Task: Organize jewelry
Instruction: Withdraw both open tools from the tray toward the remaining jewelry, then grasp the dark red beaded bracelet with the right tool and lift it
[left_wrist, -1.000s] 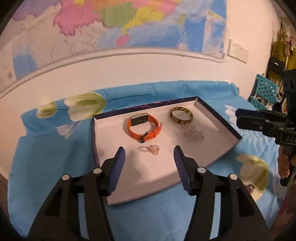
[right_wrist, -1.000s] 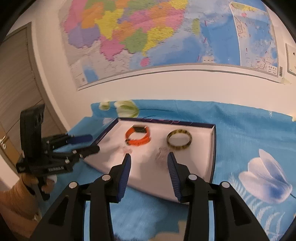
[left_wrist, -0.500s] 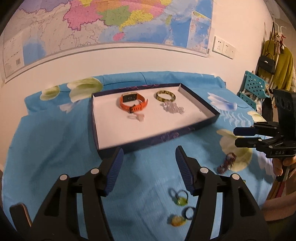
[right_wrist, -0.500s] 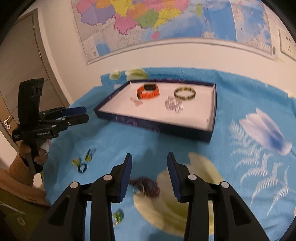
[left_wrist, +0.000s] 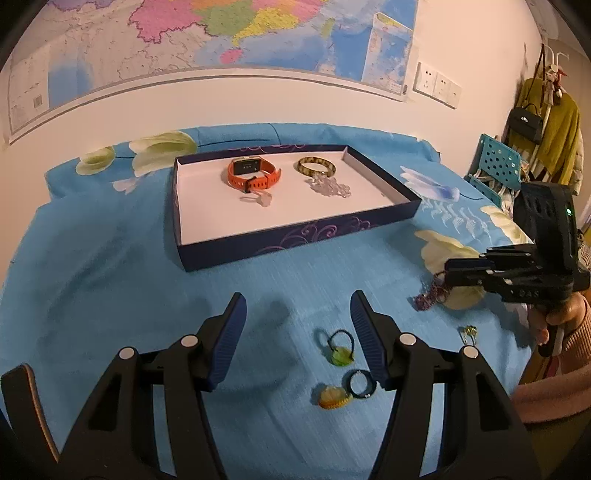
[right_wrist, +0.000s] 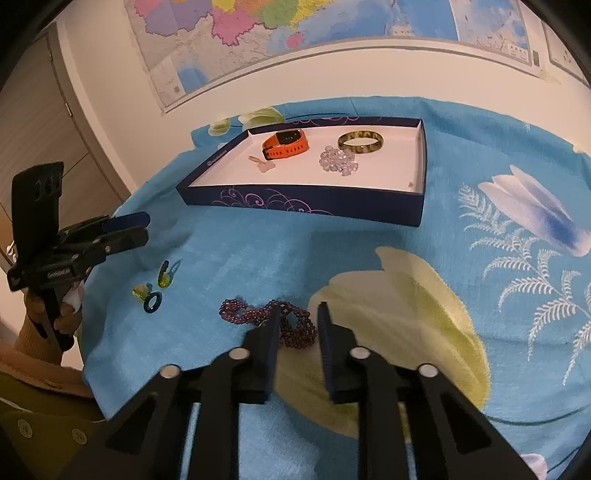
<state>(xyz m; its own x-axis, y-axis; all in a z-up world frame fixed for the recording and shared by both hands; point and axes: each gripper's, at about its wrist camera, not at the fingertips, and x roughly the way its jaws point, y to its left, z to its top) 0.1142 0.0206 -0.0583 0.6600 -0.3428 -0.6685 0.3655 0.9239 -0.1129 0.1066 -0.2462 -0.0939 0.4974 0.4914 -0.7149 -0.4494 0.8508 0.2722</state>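
Note:
A dark blue tray (left_wrist: 295, 236) (right_wrist: 303, 205) on the blue cloth holds an orange watch (left_wrist: 253, 173) (right_wrist: 285, 143), a patterned bangle (left_wrist: 316, 167) (right_wrist: 361, 142), a clear bead bracelet (left_wrist: 330, 188) (right_wrist: 338, 161) and a small pale charm (left_wrist: 260, 199). My right gripper (right_wrist: 297, 314) is open, its fingers on either side of a dark red bead bracelet (right_wrist: 258, 314) (left_wrist: 428, 297) on the cloth. My left gripper (left_wrist: 295, 306) is open and empty above the cloth. A green ring (left_wrist: 341, 354) (right_wrist: 164, 275), a dark ring (left_wrist: 361, 384) (right_wrist: 152, 301) and a yellow piece (left_wrist: 332, 397) lie below it.
A small gold piece (left_wrist: 469, 330) lies on the cloth near the right hand. A wall with a map rises behind the bed. A teal chair (left_wrist: 495, 166) and hanging clothes (left_wrist: 554, 129) stand at the right. A wooden door (right_wrist: 33, 122) is at the left.
Both grippers have pulled back from the tray toward the near cloth. My right gripper has dropped lower, and its fingers now flank the dark red bead bracelet.

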